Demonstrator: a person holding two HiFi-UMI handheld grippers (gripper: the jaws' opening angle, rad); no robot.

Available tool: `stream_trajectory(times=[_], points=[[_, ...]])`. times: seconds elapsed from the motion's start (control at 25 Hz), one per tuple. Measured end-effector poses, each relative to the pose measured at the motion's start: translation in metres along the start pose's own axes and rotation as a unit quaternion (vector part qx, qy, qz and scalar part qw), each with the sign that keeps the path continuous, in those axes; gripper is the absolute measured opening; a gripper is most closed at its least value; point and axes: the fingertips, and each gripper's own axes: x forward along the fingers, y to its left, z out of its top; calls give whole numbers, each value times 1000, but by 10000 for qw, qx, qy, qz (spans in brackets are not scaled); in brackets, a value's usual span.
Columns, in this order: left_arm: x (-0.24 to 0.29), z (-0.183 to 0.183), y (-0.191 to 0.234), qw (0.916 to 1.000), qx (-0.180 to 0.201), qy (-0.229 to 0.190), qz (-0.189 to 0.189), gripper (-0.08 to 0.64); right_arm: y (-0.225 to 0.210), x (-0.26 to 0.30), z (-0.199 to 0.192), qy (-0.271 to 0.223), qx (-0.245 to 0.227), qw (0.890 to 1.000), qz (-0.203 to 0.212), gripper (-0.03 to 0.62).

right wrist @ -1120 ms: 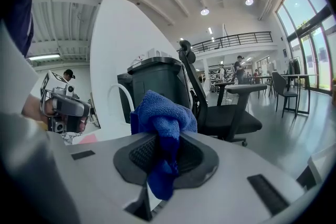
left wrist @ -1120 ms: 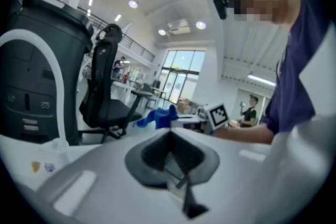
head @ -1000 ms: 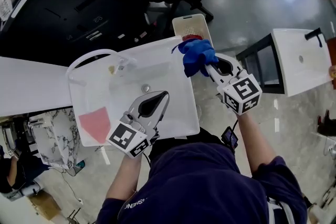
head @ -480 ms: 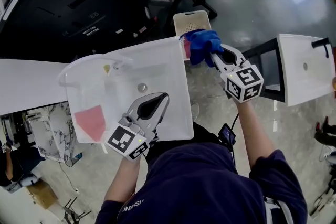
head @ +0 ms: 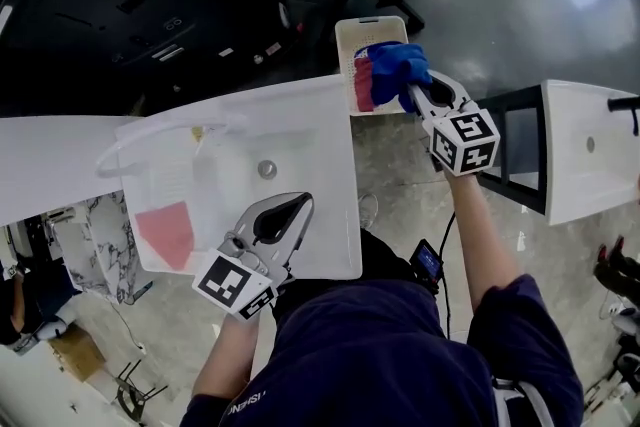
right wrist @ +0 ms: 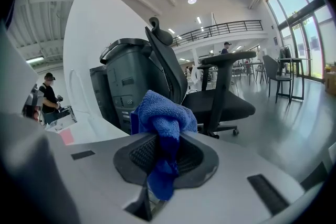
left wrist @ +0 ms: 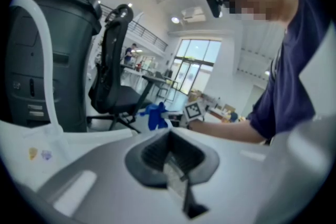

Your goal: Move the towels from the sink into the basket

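Note:
The white sink point(head: 320, 130) holds a pink towel point(head: 165, 233) in its near left corner, also seen in the right gripper view as the pink towel point(right wrist: 66, 136). My right gripper point(head: 408, 93) is shut on a bunched blue towel point(head: 400, 67) and holds it over the right side of the cream basket point(head: 365, 33). The blue towel point(right wrist: 165, 123) hangs between the jaws. A red towel point(head: 362, 85) lies in the basket. My left gripper point(head: 303, 201) hovers above the sink's front edge, shut with nothing in it. From it the blue towel point(left wrist: 155, 115) shows far off.
A black office chair point(right wrist: 210, 92) and a dark grey bin point(right wrist: 126, 86) stand behind the sink. A second white sink point(head: 590, 150) on a black frame is at the right. A white tube point(head: 150, 130) arches over the sink's back left. A person point(right wrist: 50, 94) stands far off.
My right gripper has carried the blue towel from the sink's back right corner out over the basket. The left gripper has stayed over the sink's front part.

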Motion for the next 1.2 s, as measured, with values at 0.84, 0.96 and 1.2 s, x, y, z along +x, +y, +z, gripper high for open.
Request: stream_trajectory(times=[0.84,0.96,1.2], points=[[-9,-30,38,9967,-423,424,542,3,-60,91,-39,361,191,9988,-261,58],[-10,-34,38,9963,-451,458,574,3,-65,98,-46,413,221,9985,-294,58],[-13,-39,40,9950,-500,535,679,3,-73,112,-56,521,234,9979,-315,58]])
